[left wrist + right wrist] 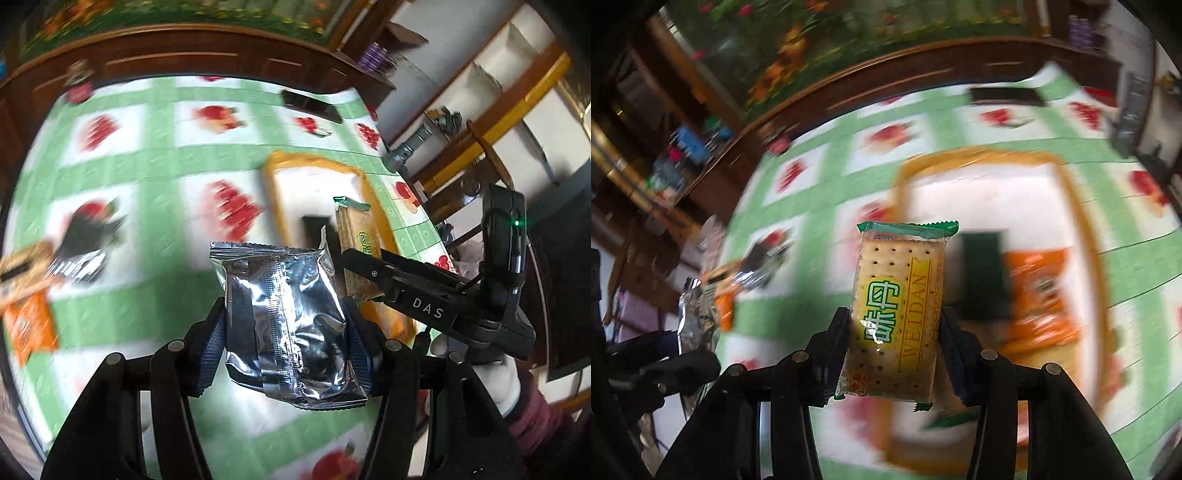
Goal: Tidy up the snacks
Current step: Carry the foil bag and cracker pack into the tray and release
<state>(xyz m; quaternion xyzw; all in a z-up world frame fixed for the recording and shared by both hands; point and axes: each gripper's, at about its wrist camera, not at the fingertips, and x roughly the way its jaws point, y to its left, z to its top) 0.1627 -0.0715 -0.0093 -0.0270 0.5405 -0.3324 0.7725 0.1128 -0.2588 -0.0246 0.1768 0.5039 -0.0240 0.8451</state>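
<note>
My left gripper (286, 343) is shut on a silver foil snack packet (288, 325) and holds it above the green checked tablecloth. My right gripper (894, 347) is shut on a cracker packet (897, 314) with green ends, marked WEIDAN, held above the orange-rimmed white tray (1067, 184). The right gripper (364, 258) with its cracker packet (356, 236) also shows in the left wrist view, over the tray (314, 162). In the tray lie an orange packet (1041, 295) and a dark green packet (982, 273).
More snacks lie on the cloth at the left: an orange packet (29, 325), a tan box (22, 269) and a dark foil packet (88, 240). A black phone (310, 105) lies at the far side. A red jar (77, 85) stands by the wooden cabinet (177, 55).
</note>
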